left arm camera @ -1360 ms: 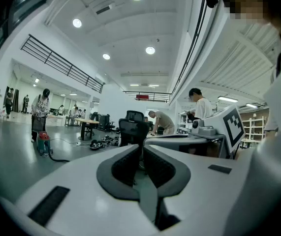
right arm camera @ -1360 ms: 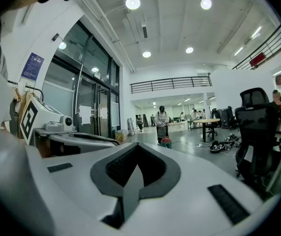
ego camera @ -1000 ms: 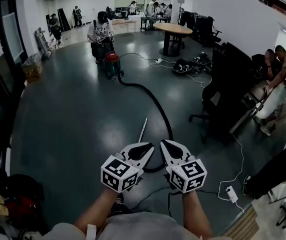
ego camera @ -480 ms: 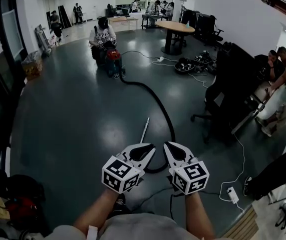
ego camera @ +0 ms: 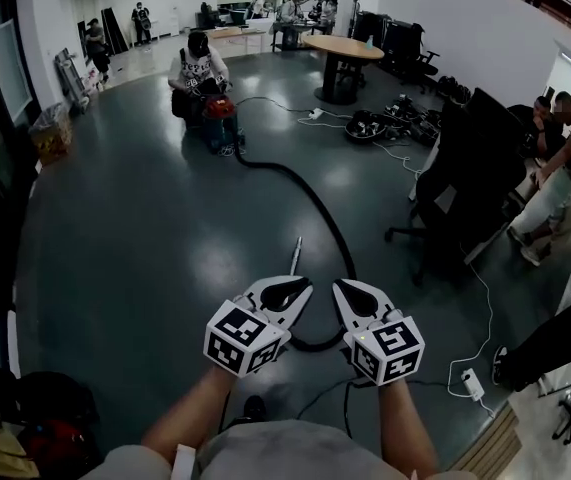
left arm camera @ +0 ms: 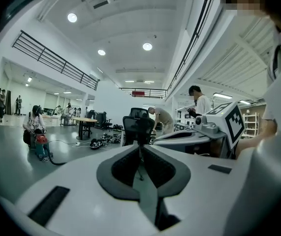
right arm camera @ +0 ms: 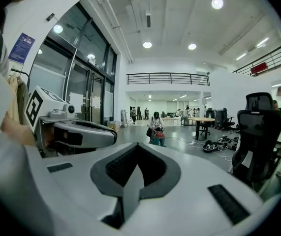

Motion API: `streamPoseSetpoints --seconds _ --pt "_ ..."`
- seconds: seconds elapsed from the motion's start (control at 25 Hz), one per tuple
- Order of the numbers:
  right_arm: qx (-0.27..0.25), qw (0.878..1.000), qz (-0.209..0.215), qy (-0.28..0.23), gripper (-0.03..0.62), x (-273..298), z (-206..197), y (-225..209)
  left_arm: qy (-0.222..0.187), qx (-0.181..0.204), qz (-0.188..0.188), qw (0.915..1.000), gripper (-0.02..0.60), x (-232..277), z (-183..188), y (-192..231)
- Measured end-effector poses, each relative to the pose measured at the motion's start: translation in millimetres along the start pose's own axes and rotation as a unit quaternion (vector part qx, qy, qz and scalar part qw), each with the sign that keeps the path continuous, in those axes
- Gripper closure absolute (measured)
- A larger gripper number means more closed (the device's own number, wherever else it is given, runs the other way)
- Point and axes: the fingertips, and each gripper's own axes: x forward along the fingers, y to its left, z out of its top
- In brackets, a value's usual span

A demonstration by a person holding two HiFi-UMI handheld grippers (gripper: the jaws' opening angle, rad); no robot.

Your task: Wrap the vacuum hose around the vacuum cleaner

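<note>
**A small step ahead**

The view moves forward over the floor, so things spread out toward the edges. The bags at the bottom left slide lower, and the edge cuts off more of them. The vacuum and the table go up a little. The box goes more to the left. The power strip goes more to the right. The near bend of the hose sits a tiny bit lower. The person by the vacuum looks lower now and seems bent more over it, but it is far off and hard to tell.
</note>
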Motion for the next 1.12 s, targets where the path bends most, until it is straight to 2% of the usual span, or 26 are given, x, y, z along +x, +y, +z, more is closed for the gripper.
streamPoseSetpoints --seconds 0.32,0.6,0.96,1.12 --pt "0.002 0.999 -0.040 0.019 0.588 59.5 7.8 5.4 0.018 0.001 -0.031 0.9993 0.546 -8.7 -5.7 69.6" --pt "0.002 0.998 -0.048 0.037 0.588 91.0 0.3 -2.1 0.023 -0.003 -0.048 0.9986 0.546 7.7 -13.0 98.6" --pt "0.018 0.998 -0.053 0.030 0.588 123.0 -4.2 -56.8 0.039 -0.007 -0.054 0.9977 0.546 64.1 -18.0 124.6" --pt "0.026 0.998 -0.053 0.023 0.588 138.5 -3.0 -99.7 0.047 -0.002 -0.055 0.9974 0.546 107.7 -11.0 140.2"
